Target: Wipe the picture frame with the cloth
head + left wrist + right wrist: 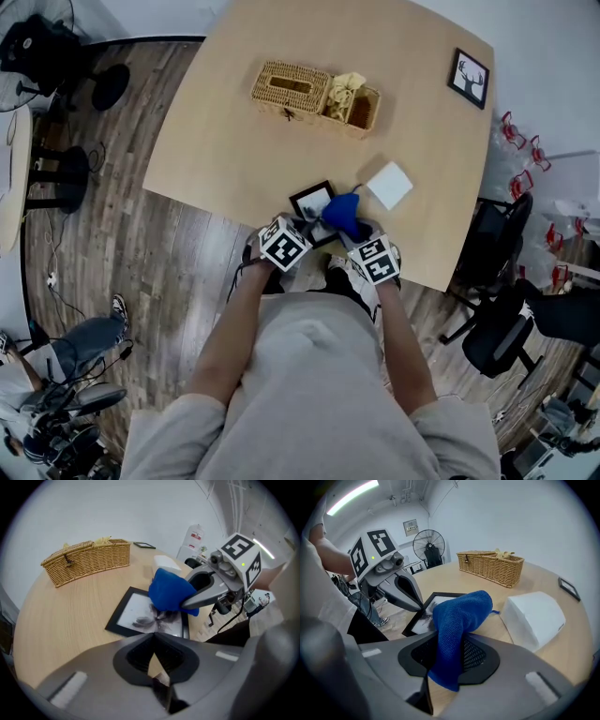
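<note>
A black picture frame (312, 199) lies flat by the table's near edge, a dark flower print under its glass (140, 616). My left gripper (300, 225) is shut, and its tips (153, 637) rest on the frame's near edge; from the right gripper view the left gripper (423, 607) touches the frame (425, 616) there. My right gripper (354, 231) is shut on a blue cloth (457, 620). The bunched cloth (169, 590) hangs over the frame's right side, and whether it touches the glass I cannot tell.
A white box (390, 185) sits just right of the frame. A wicker basket (292, 89) with a small open basket beside it stands at the far side. A second small black frame (469, 78) lies at the far right corner. Office chairs (497, 328) stand right of the table.
</note>
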The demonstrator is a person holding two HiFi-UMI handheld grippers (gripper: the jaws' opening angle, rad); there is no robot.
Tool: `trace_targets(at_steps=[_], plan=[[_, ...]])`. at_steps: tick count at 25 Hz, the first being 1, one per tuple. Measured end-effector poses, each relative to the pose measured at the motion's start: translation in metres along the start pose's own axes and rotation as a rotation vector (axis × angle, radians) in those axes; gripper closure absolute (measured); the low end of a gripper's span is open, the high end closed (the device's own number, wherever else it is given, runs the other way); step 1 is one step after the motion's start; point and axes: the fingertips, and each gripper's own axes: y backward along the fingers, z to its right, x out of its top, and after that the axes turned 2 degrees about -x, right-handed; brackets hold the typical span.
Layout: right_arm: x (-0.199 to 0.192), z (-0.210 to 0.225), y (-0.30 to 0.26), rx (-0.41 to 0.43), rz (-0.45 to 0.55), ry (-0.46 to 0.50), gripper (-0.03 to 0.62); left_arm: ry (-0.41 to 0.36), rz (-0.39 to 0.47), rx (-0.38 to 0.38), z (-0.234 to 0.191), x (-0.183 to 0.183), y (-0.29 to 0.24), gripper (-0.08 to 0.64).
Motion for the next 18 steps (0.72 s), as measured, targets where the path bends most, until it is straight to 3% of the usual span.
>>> trace_targets(at_steps=[18], plan=[[-0.003, -0.017, -0.006, -0.054, 0.021, 0.082, 0.486, -0.009, -0.008, 0.007, 0.000, 0.000, -0.001, 0.506]])
